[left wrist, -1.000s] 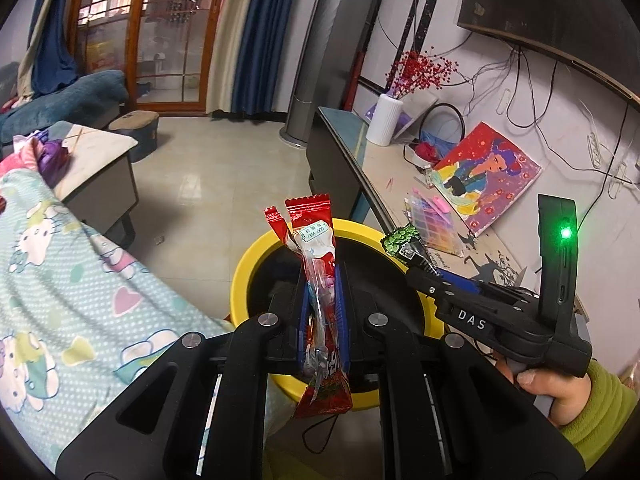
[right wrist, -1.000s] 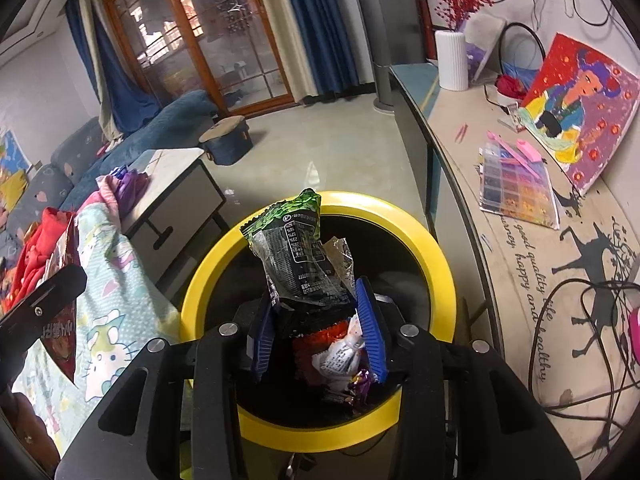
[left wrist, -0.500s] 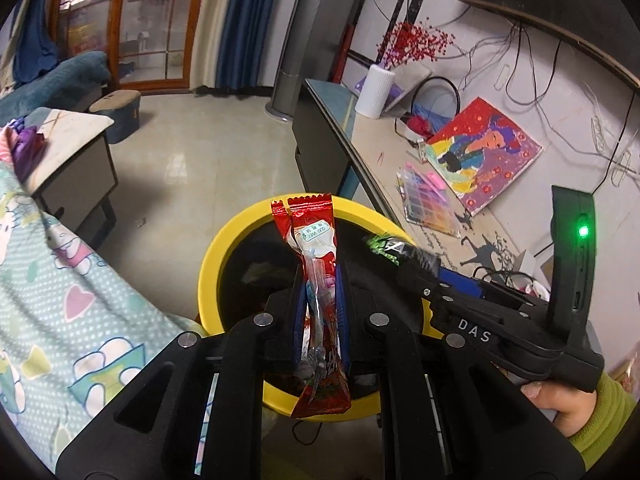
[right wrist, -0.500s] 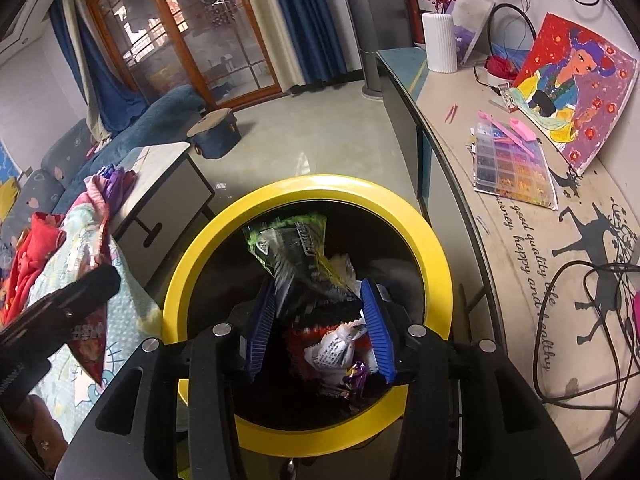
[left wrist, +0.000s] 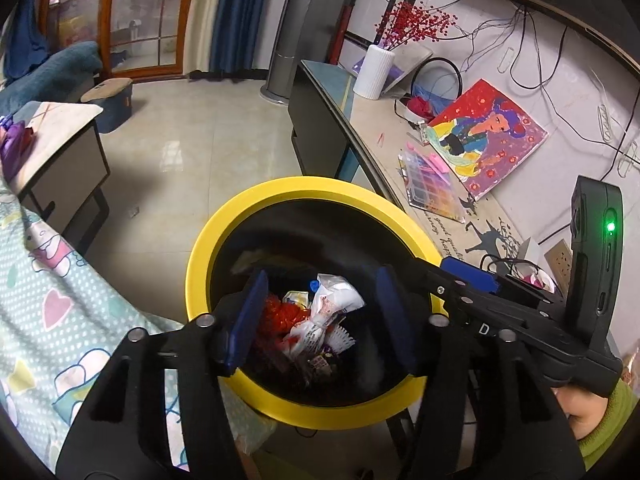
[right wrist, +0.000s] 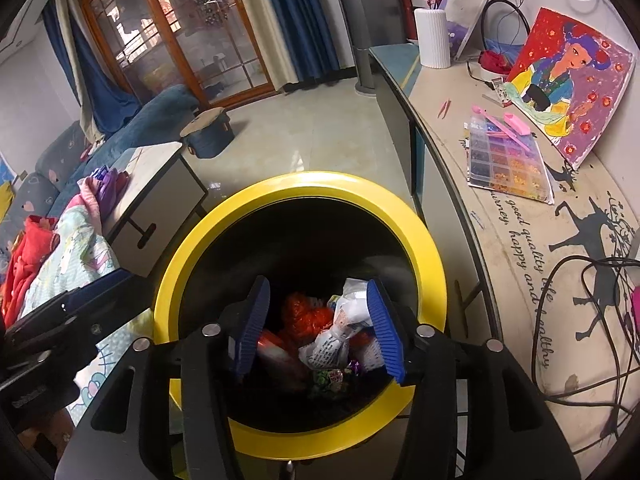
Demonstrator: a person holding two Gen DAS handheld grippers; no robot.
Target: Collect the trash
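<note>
A round trash bin with a yellow rim [left wrist: 304, 190] [right wrist: 320, 184] stands below both grippers. Its dark inside holds a pile of wrappers: white [left wrist: 332, 308] [right wrist: 336, 336], red [left wrist: 280, 316] [right wrist: 304, 308] and small coloured ones. My left gripper [left wrist: 320, 316] hangs open and empty over the bin's near side. My right gripper [right wrist: 316, 324] is open and empty over the same bin. The right gripper's body shows at the right of the left wrist view [left wrist: 520, 312], held by a hand in a green sleeve. The left gripper's body shows at the left of the right wrist view [right wrist: 52, 332].
A long wall shelf [right wrist: 520, 240] runs along the right with a painting [right wrist: 568, 80], a bead box [right wrist: 508, 160], a white vase [right wrist: 432, 36] and cables. A patterned blanket [left wrist: 52, 320] lies at the left. A low side table [right wrist: 160, 184] and tiled floor lie beyond.
Both grippers opened. The red wrapper left the left gripper and the green-black packet left the right gripper; both dropped into the bin. Both grippers moved closer over the bin.
</note>
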